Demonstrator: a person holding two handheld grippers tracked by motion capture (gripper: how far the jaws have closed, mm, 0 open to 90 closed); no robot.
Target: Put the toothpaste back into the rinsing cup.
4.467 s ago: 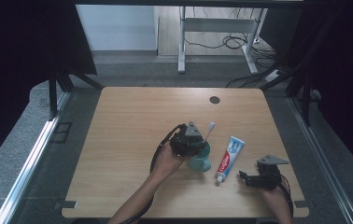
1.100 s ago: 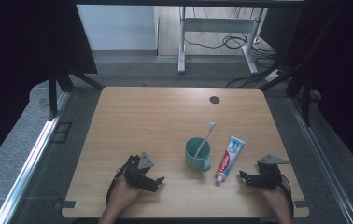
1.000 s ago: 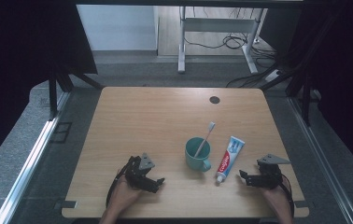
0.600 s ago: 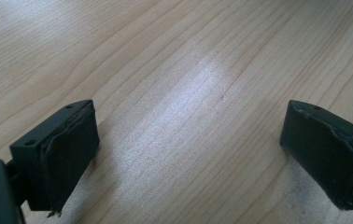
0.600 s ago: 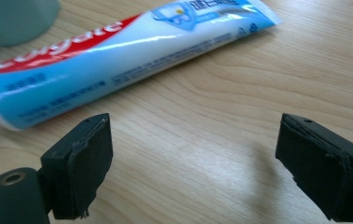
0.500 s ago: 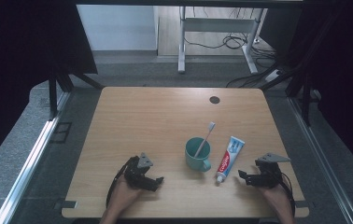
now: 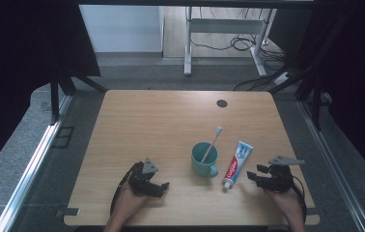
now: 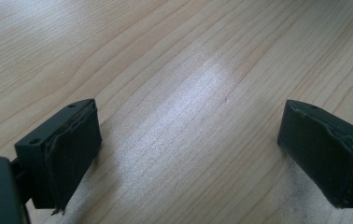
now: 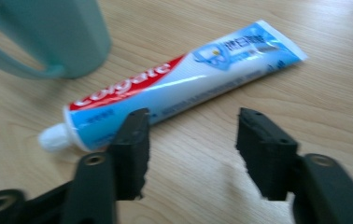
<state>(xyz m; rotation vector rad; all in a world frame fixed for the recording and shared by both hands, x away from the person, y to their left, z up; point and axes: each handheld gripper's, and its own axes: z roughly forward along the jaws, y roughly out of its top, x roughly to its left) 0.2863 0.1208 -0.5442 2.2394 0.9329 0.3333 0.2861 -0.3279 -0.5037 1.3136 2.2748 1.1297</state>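
The left tongs (image 7: 157, 186) have left the mug (image 7: 203, 160); both tongs stand apart, the right tongs (image 9: 191, 140) just narrowing near the soft, light toothpaste tube (image 9: 174, 86); grip mid-body.

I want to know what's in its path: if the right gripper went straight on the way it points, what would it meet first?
Probably the toothpaste tube, lying just ahead of the right gripper, whose jaws have just been closing on nothing.
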